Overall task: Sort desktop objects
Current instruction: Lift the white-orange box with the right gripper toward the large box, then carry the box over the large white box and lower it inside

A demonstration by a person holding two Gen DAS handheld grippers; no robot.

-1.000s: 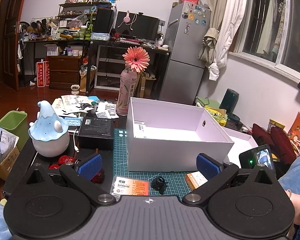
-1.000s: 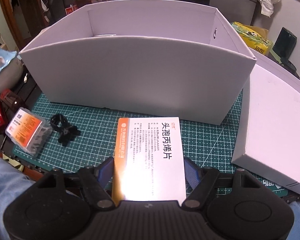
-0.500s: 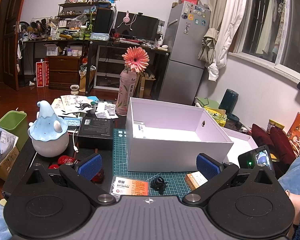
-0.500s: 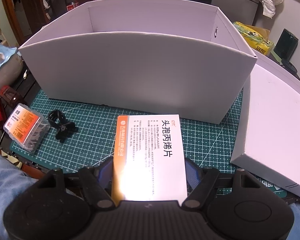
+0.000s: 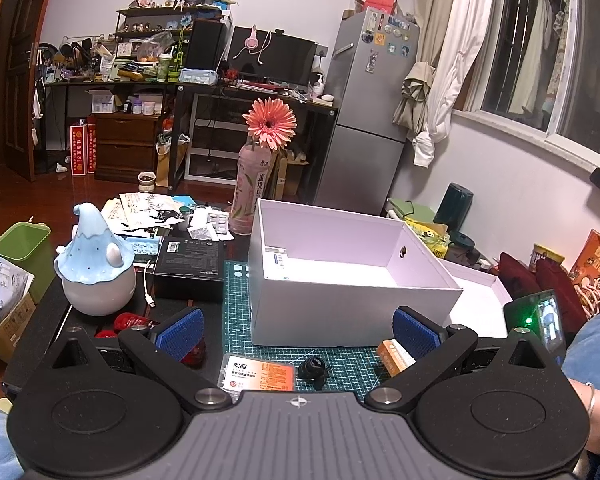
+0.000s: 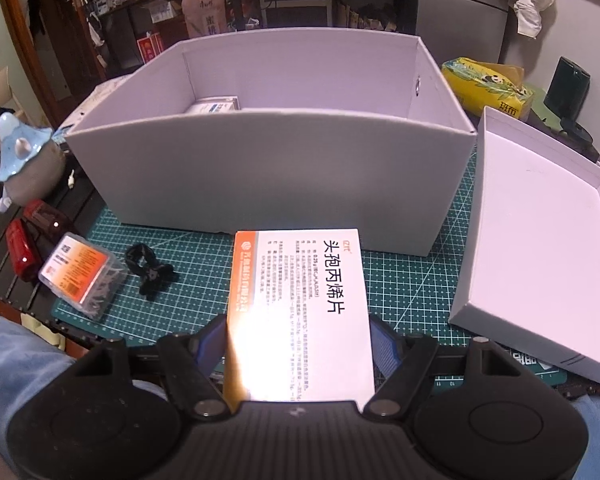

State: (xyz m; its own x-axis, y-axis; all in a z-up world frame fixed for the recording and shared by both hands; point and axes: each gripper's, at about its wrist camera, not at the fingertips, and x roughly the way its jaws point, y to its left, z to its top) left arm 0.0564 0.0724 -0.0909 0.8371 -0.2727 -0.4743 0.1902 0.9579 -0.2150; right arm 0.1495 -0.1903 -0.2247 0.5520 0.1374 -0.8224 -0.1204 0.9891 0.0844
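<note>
Our right gripper (image 6: 300,344) clamped a flat white-and-orange medicine carton (image 6: 298,312) between its blue pads, above the green cutting mat (image 6: 404,280), just in front of the open white cardboard box (image 6: 268,184). Our left gripper (image 5: 296,330) hung spread wide, holding nothing, over a clear plastic case with an orange label (image 5: 258,372) and a small black clip (image 5: 313,369)

Table (image 5: 40,332), dark top: green cutting mat (image 6: 400,280) bearing open white box (image 6: 268,184), its lid (image 6: 540,248) just beside, clear orange-labelled case (image 6: 80,274), black clip (image 6: 150,270). Off the mat: blue-capped figurine (image 5: 96,272), black carton (image 5: 190,266), pink flower bottle (image 5: 250,192), loose papers (image 5: 144,212).
</note>
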